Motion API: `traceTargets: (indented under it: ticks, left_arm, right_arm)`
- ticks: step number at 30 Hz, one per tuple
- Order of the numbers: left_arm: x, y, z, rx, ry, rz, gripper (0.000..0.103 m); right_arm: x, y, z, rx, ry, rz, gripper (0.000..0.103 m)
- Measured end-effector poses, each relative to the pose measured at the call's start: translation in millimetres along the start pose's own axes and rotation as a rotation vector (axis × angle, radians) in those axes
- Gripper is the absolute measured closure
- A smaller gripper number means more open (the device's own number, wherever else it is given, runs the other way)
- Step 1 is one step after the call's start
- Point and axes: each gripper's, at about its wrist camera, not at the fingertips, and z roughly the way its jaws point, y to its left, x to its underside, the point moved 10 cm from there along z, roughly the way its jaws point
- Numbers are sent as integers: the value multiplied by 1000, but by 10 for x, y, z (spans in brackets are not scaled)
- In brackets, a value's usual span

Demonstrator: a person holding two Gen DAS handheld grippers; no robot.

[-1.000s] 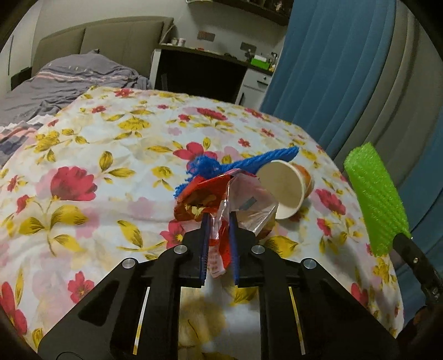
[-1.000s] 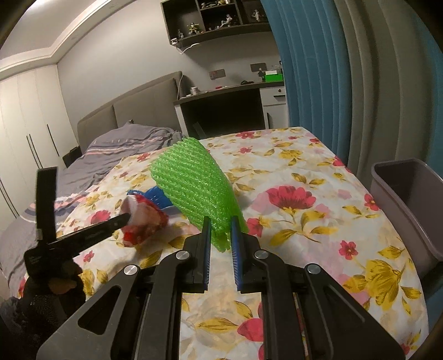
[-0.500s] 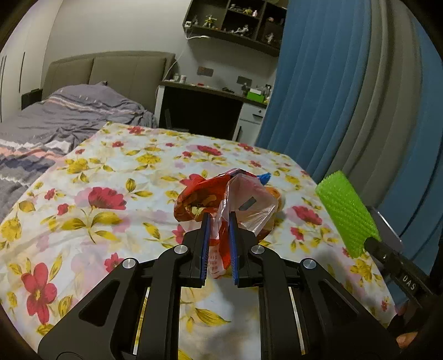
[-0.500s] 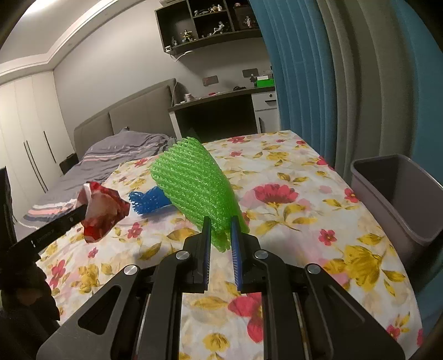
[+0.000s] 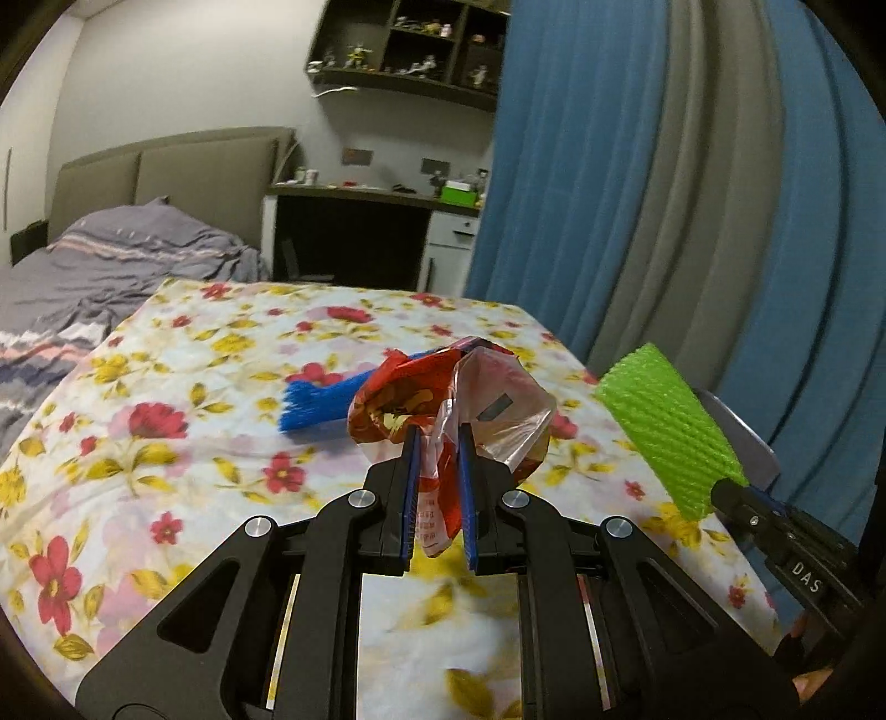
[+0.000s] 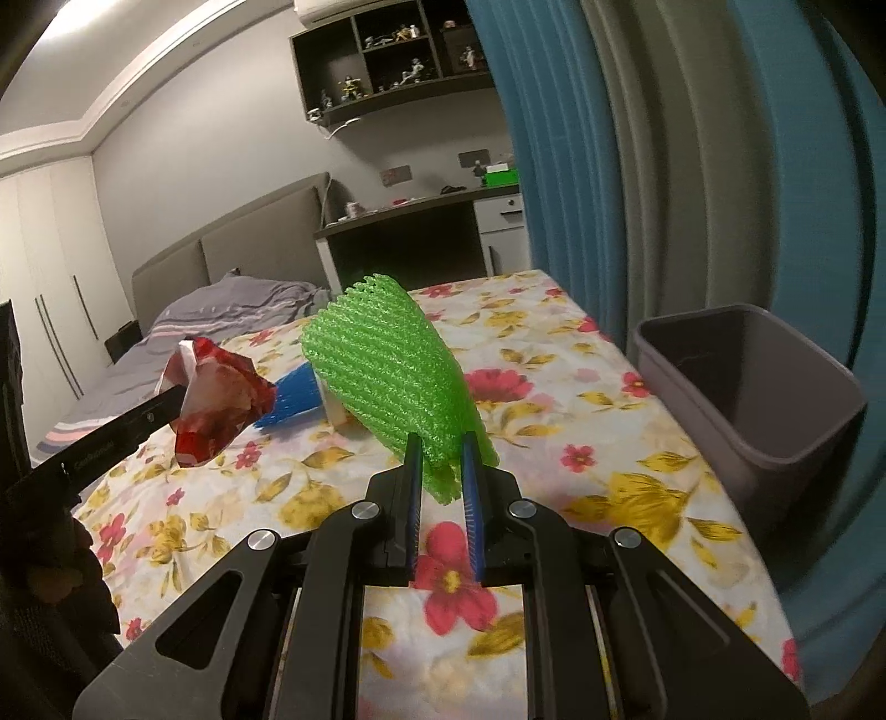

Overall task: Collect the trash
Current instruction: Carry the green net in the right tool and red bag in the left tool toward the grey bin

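The left gripper (image 5: 437, 443) pinches a crumpled red and clear snack wrapper (image 5: 448, 404) between its narrowed blue-padded fingers (image 5: 410, 487), the wrapper bunched above the fingertips and a printed strip hanging down between them. The right gripper (image 6: 442, 448) clamps the lower end of a green foam net sleeve (image 6: 387, 376) in the same narrow grip, the sleeve fanning up and away to the left of its fingers (image 6: 475, 498).

Both pieces of trash are carried in the air above a tabletop (image 6: 554, 421) covered with a flowered cloth. Beyond the left gripper's fingertips, a blue foam net (image 5: 315, 401) lies on the cloth, partly hidden behind the wrapper. From the right wrist camera, that blue net shows between the wrapper and the green sleeve, with a pale object just beside it that is too hidden to identify.

To the right of the right gripper's fingers, a grey bin (image 6: 747, 387) stands at the tabletop's edge, against blue and grey curtains (image 6: 692, 166). Farther off are a bed (image 5: 111, 266) with a grey duvet, a desk (image 5: 376, 221) and wall shelves (image 6: 398, 50).
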Motion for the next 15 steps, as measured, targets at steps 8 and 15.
traceTargets:
  ticks: [8, 15]
  left_arm:
    - [-24, -464, 121, 54, 8, 58, 91]
    - [-54, -823, 268, 101, 20, 92, 91]
  right_arm:
    - [-71, -297, -153, 40, -24, 21, 88]
    - [-147, -542, -241, 77, -45, 36, 88]
